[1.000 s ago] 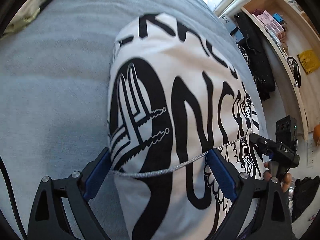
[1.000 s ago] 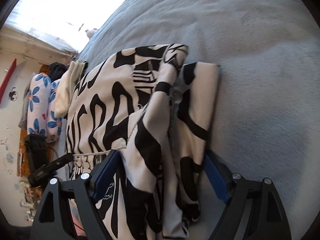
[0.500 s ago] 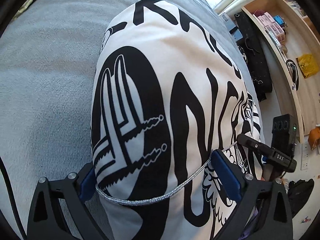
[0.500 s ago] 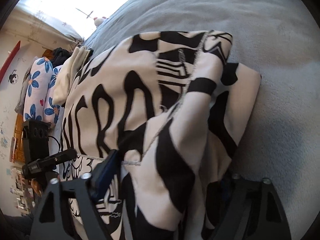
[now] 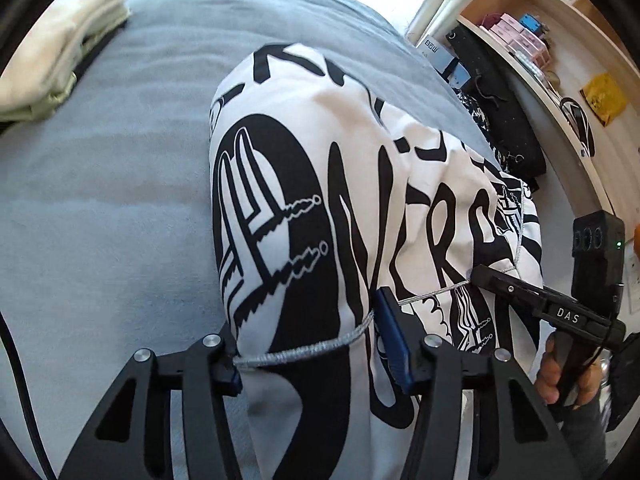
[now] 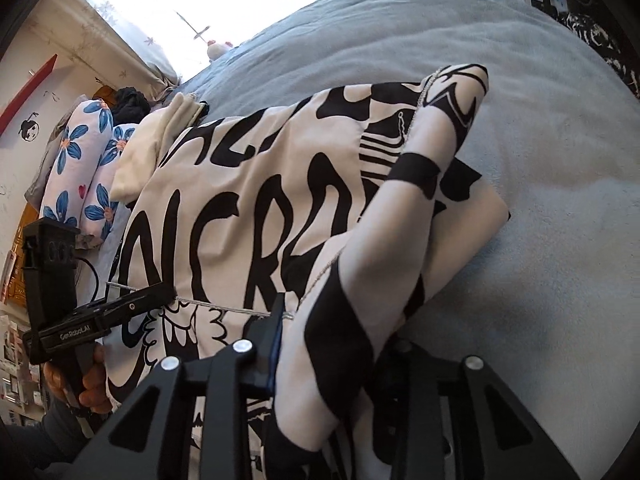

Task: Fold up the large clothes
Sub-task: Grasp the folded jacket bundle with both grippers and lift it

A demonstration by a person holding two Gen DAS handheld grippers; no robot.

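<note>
The garment (image 5: pixel 320 184), a large white woven piece printed with bold black lettering and line graphics, lies folded on the bed (image 5: pixel 100 220), whose cover is a grey-blue, short-pile, matte fabric. A thin silver braided cord (image 5: pixel 304 350) crosses the near edge of the cloth. The left gripper (image 5: pixel 316 356) has black angular arms and blue flat pads; its jaws have just been closing and now pinch a gathered fold of the garment, with the cord running between them. The right gripper (image 6: pixel 332 344) is of the same build; its jaws have just been closing and clamp a thick, rounded bundle of the same garment, which bulges over the fingers. The fabric rises in soft, smooth curves from both grips and drapes back onto the bed. A stack of pale cream folded cloth (image 5: pixel 60 60) rests at the far edge of the bed. A floral pillow (image 6: pixel 84 160), white with blue petals, lies beyond it.
</note>
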